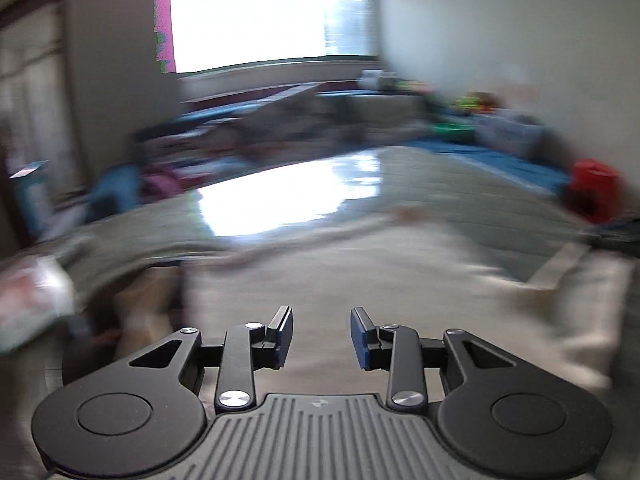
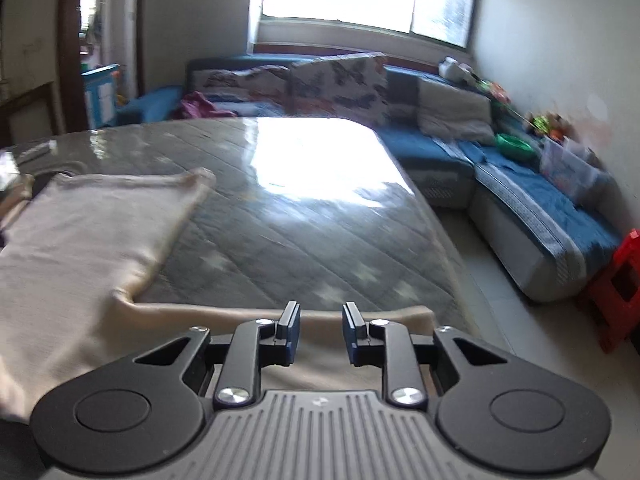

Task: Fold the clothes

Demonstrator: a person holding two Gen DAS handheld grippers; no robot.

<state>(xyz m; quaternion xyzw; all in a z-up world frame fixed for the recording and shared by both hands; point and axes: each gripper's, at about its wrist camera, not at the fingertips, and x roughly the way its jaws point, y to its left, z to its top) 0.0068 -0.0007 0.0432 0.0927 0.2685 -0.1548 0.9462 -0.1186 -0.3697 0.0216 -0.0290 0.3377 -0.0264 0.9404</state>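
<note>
Two claws hang over one pale garment, and we read the coming move from how that cloth lies beneath them. Our right claw (image 2: pixel 320 332) stands with its jaws apart and nothing between the pads, poised just above the near hem of the cream garment (image 2: pixel 80 248), which is spread flat on the grey quilted bed (image 2: pixel 280 220). From this claw the cloth runs away up and to the left, its long axis slanting toward the far left corner of the mattress, with one narrower strip reaching rightward along the near edge directly under the fingers. Our left claw (image 1: pixel 322 336) is likewise parted and empty; its view is badly smeared, yet we can make out the same pale cloth (image 1: pixel 340 272) lying straight ahead and below, filling the foreground, with what looks like a sleeve or strap trailing off to the right. We judge that both claws are near the fabric, the right one closer to a clean edge it could pinch, the left one over the body of the garment. No fold looks finished yet, as far as we can tell. Behind the bed we see a blue sofa (image 2: pixel 520 184) along the wall and a red stool (image 2: pixel 624 280) on the floor, both well apart from the work.
</note>
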